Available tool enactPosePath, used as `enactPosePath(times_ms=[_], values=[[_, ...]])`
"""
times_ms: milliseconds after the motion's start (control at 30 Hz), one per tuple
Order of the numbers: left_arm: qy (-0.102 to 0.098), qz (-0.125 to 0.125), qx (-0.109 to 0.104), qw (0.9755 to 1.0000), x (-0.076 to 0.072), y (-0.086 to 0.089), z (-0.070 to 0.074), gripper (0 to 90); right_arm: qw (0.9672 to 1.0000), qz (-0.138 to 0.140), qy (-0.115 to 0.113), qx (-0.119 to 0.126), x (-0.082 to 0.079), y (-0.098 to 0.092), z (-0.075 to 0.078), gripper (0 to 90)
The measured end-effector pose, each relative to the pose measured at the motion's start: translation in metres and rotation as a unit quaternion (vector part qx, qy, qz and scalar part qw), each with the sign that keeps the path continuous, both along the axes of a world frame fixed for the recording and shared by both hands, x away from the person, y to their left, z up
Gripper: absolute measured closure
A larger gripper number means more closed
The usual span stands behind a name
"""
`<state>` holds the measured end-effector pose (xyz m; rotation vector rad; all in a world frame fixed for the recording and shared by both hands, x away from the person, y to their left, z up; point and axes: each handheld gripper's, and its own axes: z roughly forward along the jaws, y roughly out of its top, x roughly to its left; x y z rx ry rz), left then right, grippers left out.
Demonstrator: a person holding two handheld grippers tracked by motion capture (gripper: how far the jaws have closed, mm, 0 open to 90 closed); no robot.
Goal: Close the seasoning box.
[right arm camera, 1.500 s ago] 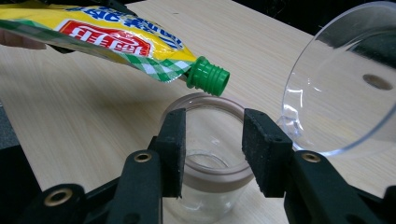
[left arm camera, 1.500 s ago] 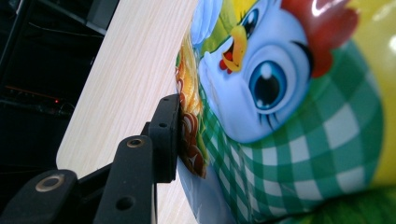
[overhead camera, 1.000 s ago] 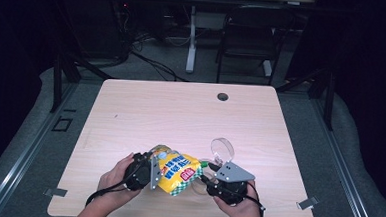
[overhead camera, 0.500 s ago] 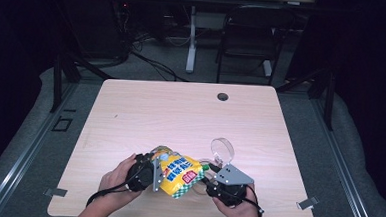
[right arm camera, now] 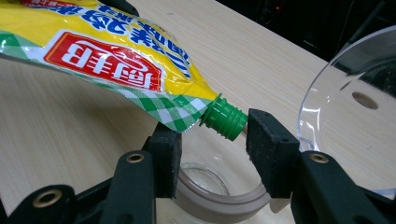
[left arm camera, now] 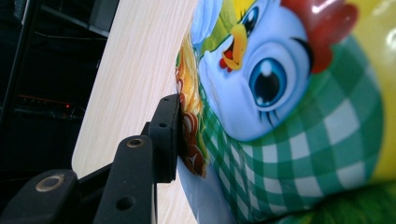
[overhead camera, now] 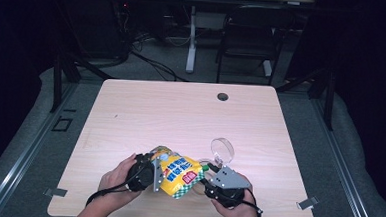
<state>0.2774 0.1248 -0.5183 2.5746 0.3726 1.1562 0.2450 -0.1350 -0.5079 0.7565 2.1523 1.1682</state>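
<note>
I held yellow pouch [overhead camera: 177, 171] clamped in left gripper [left arm camera: 175, 135]; right gripper [right arm camera: 212, 147] jaws apart beside green cap [right arm camera: 225, 121]. Cap still on; unscrewing apparently pending.

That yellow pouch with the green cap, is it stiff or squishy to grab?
Probably squishy: the pouch bulges and sags between the left tongs and the right tongs. Its glossy film may be slippery. The ribbed green cap looks hard, likely the firmest spot to hold.
</note>
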Motion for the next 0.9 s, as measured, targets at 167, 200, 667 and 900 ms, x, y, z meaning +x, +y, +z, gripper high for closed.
enactPosePath(times_ms=[167, 200, 667, 900], values=[[0.0, 0.001, 0.003, 1.0, -0.0004, 0.001, 0.0, 59.0, 0.9999, 0.002, -0.01, -0.013, -0.0012, 0.0026, 0.0, 56.5], [0.0, 0.001, 0.003, 1.0, -0.0004, 0.001, 0.0, 59.0, 0.9999, 0.002, -0.01, -0.013, -0.0012, 0.0026, 0.0, 56.5], [-0.026, 0.001, 0.036, 0.999, -0.0018, -0.0011, 0.0031, 59.0, 0.9997, 0.0, -0.007, -0.024, -0.0001, 0.0043, -0.0024, 59.0], [-0.038, -0.001, 0.043, 0.9983, -0.003, -0.0022, 0.0033, 59.0, 0.9997, 0.0, -0.006, -0.022, -0.0003, 0.0038, -0.0032, 59.0]])
